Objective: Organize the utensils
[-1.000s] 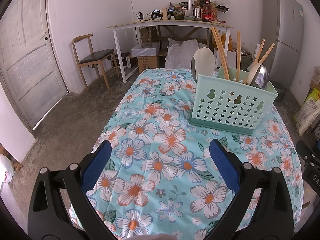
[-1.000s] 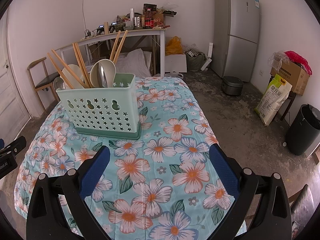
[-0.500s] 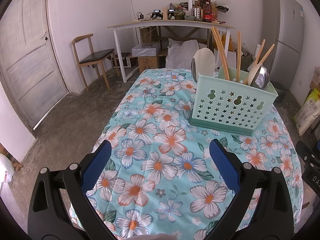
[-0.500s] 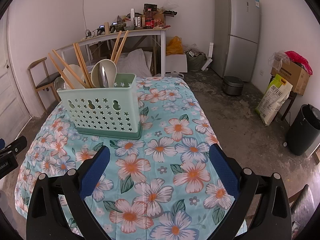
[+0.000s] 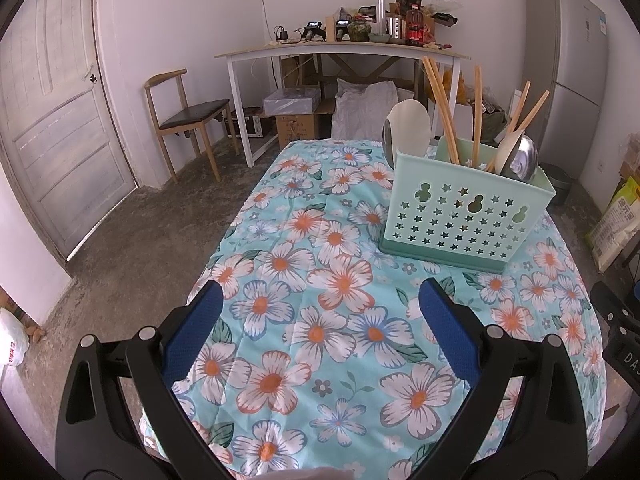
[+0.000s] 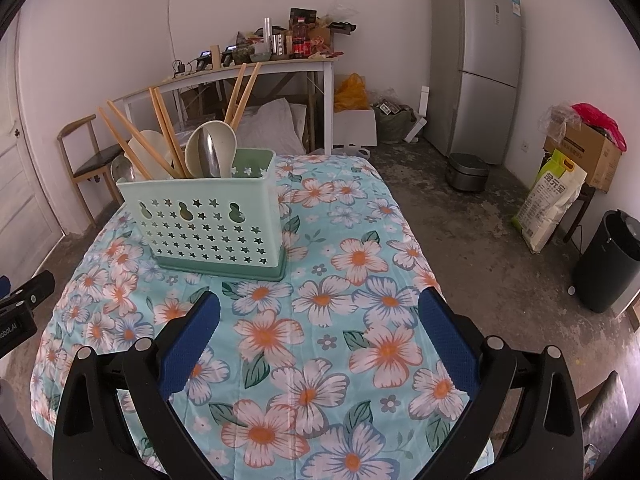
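Observation:
A mint-green perforated utensil caddy (image 5: 464, 216) stands upright on the floral tablecloth (image 5: 320, 280); it also shows in the right wrist view (image 6: 208, 224). It holds wooden chopsticks (image 5: 440, 108), white plastic spoons (image 6: 218, 148) and metal spoons (image 5: 520, 160). My left gripper (image 5: 320, 296) is open and empty above the cloth, short of the caddy and to its left. My right gripper (image 6: 320, 300) is open and empty, short of the caddy and to its right.
A white desk (image 5: 344, 52) piled with clutter stands at the far wall, with a wooden chair (image 5: 188, 116) and a door (image 5: 52, 120) to the left. A grey fridge (image 6: 476, 64), a rice sack (image 6: 552, 200) and a black bin (image 6: 612, 260) stand to the right.
Almost nothing has changed. The right wrist view has shifted very slightly; both grippers stay open and empty.

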